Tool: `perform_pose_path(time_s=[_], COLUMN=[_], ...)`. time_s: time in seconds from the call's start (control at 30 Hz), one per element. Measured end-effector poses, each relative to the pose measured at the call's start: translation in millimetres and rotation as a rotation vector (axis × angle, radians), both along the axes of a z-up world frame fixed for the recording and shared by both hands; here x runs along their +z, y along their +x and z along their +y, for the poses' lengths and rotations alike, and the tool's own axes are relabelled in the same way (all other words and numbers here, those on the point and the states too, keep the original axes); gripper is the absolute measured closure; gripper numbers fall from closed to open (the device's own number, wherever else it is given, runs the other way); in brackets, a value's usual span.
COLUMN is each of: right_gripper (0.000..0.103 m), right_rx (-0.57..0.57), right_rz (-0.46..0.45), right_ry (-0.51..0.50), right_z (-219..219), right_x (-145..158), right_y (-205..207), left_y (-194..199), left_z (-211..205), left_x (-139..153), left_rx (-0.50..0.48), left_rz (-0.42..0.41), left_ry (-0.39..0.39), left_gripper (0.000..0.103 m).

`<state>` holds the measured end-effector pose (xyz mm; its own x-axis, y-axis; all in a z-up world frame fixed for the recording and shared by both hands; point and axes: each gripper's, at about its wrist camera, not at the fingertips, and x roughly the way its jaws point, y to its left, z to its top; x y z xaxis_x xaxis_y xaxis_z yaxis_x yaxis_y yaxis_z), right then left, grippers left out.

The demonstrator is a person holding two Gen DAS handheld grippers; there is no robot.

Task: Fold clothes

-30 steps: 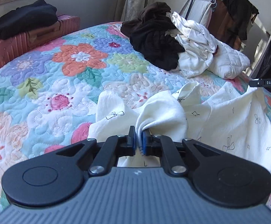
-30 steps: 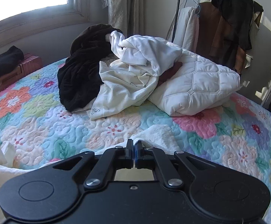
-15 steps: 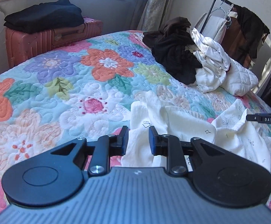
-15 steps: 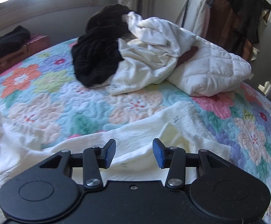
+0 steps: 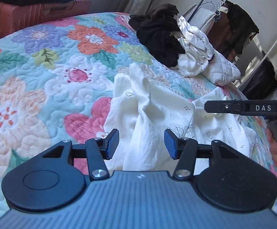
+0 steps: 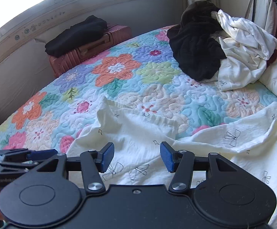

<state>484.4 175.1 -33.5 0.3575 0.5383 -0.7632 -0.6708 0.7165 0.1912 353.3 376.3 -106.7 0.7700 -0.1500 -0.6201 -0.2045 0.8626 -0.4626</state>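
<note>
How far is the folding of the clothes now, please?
Early stage. Done: nothing looks folded. In hand: nothing; the left gripper and right gripper are open over the rumpled cream garment. Left: folding it, then the heap of clothes behind.

Crinkled matt cream cloth garment (image 5: 157,103) lies on a puffy stitched quilt (image 5: 48,72).

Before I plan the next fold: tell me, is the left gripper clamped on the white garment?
No. The left gripper is open, its blue pads spread apart above the white garment lying on the quilt.
</note>
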Motion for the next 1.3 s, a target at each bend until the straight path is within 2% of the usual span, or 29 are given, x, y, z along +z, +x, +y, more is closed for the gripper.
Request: perform_pose_path(time_s=[0.07,0.1,0.2,0.23,0.33,0.43,0.57,0.63,0.67,0.7,0.73,0.77,0.8,0.87,0.9,0.97,1.03,1.13,1.17,1.23,1.3], right_gripper=[0.045,0.045,0.044,0.044,0.04,0.038,0.038,0.04,0.045,0.056,0.069,0.096,0.095,0.096,0.096,0.096,0.096,0.096,0.096,0.096,0.091], right_rx=[-0.019,-0.022,-0.03,-0.042,-0.081,-0.101,-0.052,-0.026,0.009,0.052,0.098,0.133,0.165,0.229,0.261,0.325,0.366,0.334,0.305,0.242,0.175], right_rz=[0.027,0.032,0.04,0.044,0.059,0.077,0.188,0.201,0.192,0.178,0.163,0.14,0.115,0.065,0.04,-0.01,-0.068,-0.194,-0.228,-0.268,-0.231], right_ry=[0.01,0.007,-0.006,-0.007,-0.005,0.005,0.081,0.101,0.11,0.115,0.116,0.112,0.107,0.096,0.091,0.08,0.089,0.191,0.206,0.203,0.139], right_z=[4.0,7.5,17.8,18.8,18.9,18.0,23.5,30.5,33.7,36.5,38.9,40.1,40.9,42.5,43.4,45.0,39.2,27.5,25.9,26.7,37.6], right_x=[-9.0,-13.9,-28.5,-32.8,-45.3,-56.5,-74.7,-82.8,-83.9,-83.8,-83.1,-80.9,-78.4,-73.3,-70.8,-65.8,-56.7,-36.5,-33.1,-30.9,-35.1], right_y=[8.6,14.0,30.6,37.0,57.0,77.0,96.2,96.3,94.1,90.5,86.0,80.5,74.7,63.2,57.5,46.0,42.6,43.2,45.1,50.3,60.2], left_y=[17.8,26.8,35.3,37.8,34.0,28.5,26.1,27.7,29.2,30.7,32.9,35.3,37.6,41.2,42.6,42.8,37.4,23.7,20.7,25.5,30.6], left_z=[-0.9,-1.3,-6.4,-8.2,6.2,20.7,37.6,43.6,45.9,48.2,48.5,48.4,48.3,40.0,34.3,23.2,12.7,6.4,5.8,11.8,20.2], left_x=[-5.7,-8.5,-12.1,-13.2,-13.4,-10.8,-12.5,-20.1,-25.3,-30.5,-35.2,-39.8,-44.4,-44.5,-42.4,-33.7,-15.9,6.6,11.4,7.6,0.1], left_rx=[0.004,0.008,0.02,0.024,0.091,0.142,0.154,0.158,0.159,0.16,0.154,0.147,0.14,0.115,0.096,0.071,0.07,0.109,0.143,0.187,0.217], left_rz=[0.017,0.026,0.063,0.076,0.099,0.085,0.059,0.051,0.048,0.046,0.05,0.056,0.061,0.053,0.039,-0.007,-0.093,-0.227,-0.245,-0.173,-0.091], left_ry=[-0.003,-0.004,0.092,0.126,0.107,0.082,0.022,-0.022,-0.048,-0.073,-0.094,-0.114,-0.133,-0.106,-0.086,-0.032,0.049,0.128,0.164,0.201,0.203], left_gripper=[0.052,0.056,0.102,0.102,0.102,0.102,0.099,0.096,0.093,0.086,0.073,0.069,0.068,0.075,0.101,0.103,0.103,0.103,0.103,0.101,0.101])
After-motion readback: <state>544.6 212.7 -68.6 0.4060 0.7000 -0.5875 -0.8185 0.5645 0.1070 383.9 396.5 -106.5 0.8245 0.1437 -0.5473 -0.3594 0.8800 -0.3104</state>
